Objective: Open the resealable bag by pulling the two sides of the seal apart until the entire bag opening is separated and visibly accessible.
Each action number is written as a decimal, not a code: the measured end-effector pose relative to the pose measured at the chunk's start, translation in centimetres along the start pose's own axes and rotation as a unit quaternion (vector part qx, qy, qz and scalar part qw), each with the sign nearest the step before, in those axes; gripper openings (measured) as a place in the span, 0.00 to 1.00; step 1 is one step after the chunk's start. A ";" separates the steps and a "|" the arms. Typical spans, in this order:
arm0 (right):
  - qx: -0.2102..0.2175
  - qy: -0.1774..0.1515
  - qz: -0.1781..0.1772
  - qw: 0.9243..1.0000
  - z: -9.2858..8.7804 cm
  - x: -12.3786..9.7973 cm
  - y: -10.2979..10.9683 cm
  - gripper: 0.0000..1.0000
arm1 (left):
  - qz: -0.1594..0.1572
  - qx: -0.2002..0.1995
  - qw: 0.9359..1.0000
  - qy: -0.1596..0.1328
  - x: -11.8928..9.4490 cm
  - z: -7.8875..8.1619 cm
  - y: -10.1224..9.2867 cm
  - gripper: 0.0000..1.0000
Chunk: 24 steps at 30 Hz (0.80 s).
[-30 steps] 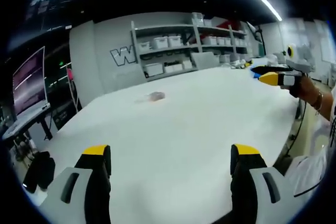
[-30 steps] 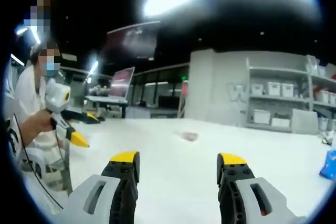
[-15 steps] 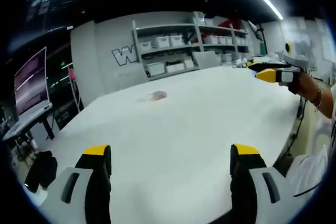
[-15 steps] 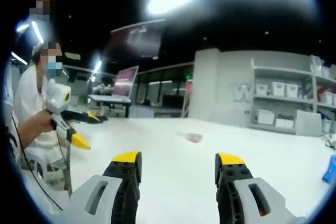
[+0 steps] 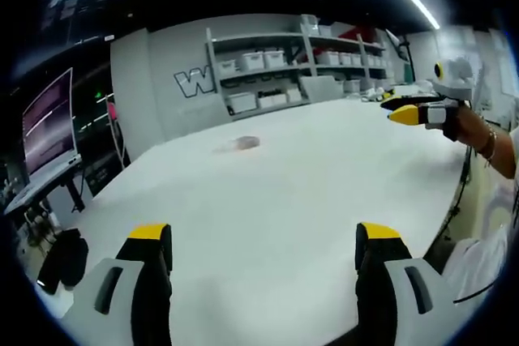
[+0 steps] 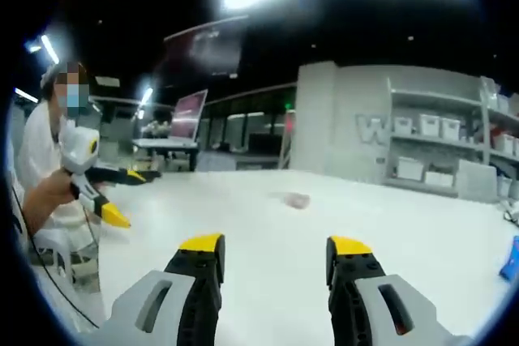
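Note:
A small clear resealable bag [image 5: 241, 143] with something pinkish inside lies flat on the white table [image 5: 292, 192], far from both grippers. It also shows in the right gripper view as the bag [image 6: 293, 199]. My left gripper [image 5: 263, 237] is open above the table's near edge, with nothing between its jaws. My right gripper [image 6: 276, 245] is open and empty as well. In the left gripper view the right gripper [image 5: 396, 109] comes in from the right, held in a hand. In the right gripper view the left gripper [image 6: 130, 197] is held by a person at the left.
Grey shelves [image 5: 280, 70] with white bins stand behind the table. A monitor on a desk [image 5: 45, 131] and a dark bag on the floor [image 5: 61, 263] are off the table's left side. A blue object [image 6: 511, 258] sits at the table's far right.
In the left gripper view the right gripper has risen a little and moved left. The right gripper view has shifted, and its jaws stand slightly closer together. The bag has not moved.

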State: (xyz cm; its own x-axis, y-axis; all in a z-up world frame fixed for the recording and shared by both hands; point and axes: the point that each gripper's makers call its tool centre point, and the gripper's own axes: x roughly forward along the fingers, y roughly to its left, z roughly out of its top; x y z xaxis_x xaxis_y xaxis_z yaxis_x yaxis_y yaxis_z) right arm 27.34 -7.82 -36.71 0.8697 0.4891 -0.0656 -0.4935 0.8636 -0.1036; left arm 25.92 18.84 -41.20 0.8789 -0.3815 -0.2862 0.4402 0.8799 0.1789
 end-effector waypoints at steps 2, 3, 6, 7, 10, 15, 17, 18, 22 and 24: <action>-0.001 0.002 0.005 1.000 0.1 0.5 0.2 0.47 | 0.000 0.000 1.000 -0.001 0.0 0.0 0.1 0.92; -0.002 0.003 0.008 1.000 0.1 0.8 0.3 0.47 | 0.000 0.000 1.000 -0.001 0.0 0.0 0.1 0.92; -0.004 0.006 0.013 1.000 0.2 1.4 0.4 0.46 | 0.000 -0.001 1.000 -0.001 -0.1 0.0 0.2 0.92; -0.005 0.007 0.015 1.000 0.2 1.7 0.5 0.46 | 0.001 -0.002 1.000 -0.001 -0.1 0.0 0.3 0.92; -0.005 0.014 0.020 1.000 0.0 2.3 0.5 0.45 | -0.001 -0.005 1.000 -0.001 -0.1 0.0 0.3 0.92; 0.001 0.018 0.022 1.000 0.2 3.2 0.2 0.45 | -0.004 -0.006 1.000 -0.001 -0.1 0.0 0.2 0.92; 0.000 0.017 0.022 1.000 0.5 3.5 0.0 0.44 | -0.004 -0.007 1.000 -0.001 -0.1 0.0 0.3 0.92; 0.000 0.016 0.022 1.000 0.6 3.6 0.0 0.44 | -0.004 -0.008 1.000 -0.001 -0.1 0.0 0.3 0.92; 0.005 0.016 0.031 0.999 0.9 4.5 0.2 0.44 | -0.004 -0.007 1.000 -0.002 -0.2 0.1 0.3 0.92; 0.003 0.019 0.033 0.999 0.8 5.0 0.2 0.44 | -0.005 -0.009 1.000 -0.001 -0.2 0.0 0.3 0.92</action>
State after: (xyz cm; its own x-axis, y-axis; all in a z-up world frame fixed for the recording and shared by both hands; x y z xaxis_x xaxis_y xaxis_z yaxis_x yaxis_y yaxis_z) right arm 31.59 -5.05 -36.27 0.8349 0.5393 -0.1101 -0.5488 0.8310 -0.0912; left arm 25.91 19.20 -41.11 0.8748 -0.3905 -0.2868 0.4456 0.8808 0.1598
